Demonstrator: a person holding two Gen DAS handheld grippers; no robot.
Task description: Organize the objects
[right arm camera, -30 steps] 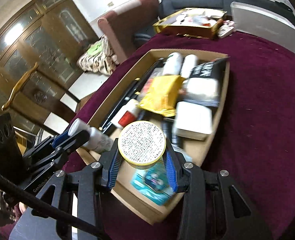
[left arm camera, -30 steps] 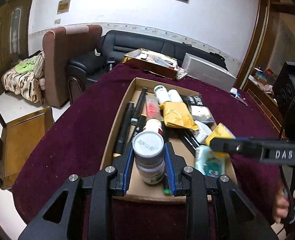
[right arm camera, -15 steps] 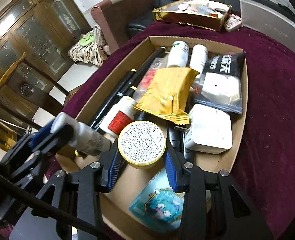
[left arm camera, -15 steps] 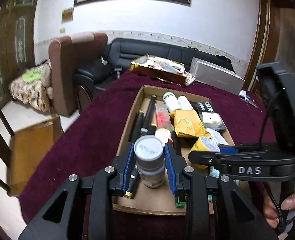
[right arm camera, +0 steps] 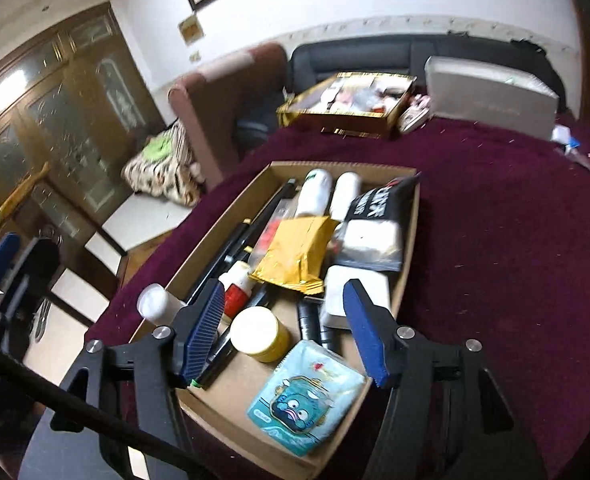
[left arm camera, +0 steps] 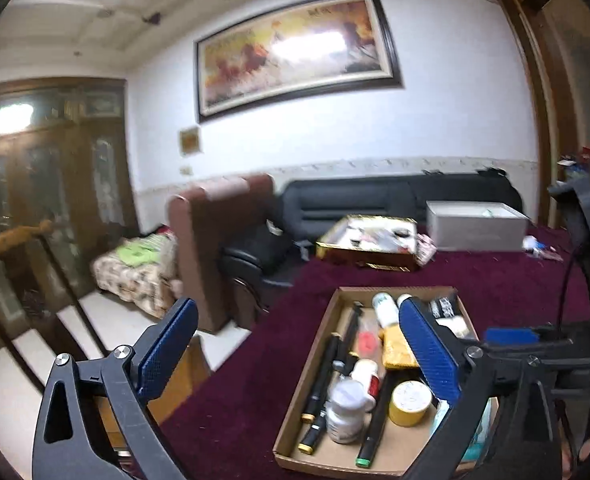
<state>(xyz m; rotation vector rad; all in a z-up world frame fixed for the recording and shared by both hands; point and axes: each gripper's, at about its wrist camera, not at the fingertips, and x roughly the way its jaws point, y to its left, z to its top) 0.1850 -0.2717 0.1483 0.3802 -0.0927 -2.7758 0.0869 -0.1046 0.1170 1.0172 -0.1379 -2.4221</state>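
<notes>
Right wrist view: right claw (right arm camera: 283,330) just opened, tin (right arm camera: 259,333) loose in box (right arm camera: 413,216) at 6 o'clock. Left claw (left arm camera: 295,354) also just opened wide, empty; bottle (left arm camera: 346,408) in box. Lift both straight clear to avoid knocking items.

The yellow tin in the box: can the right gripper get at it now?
Probably yes. The yellow tin lies on top in the box, just ahead of the right gripper. Its jaws, just opened, stand apart with nothing above the tin; the teal packet lies beside it.
</notes>
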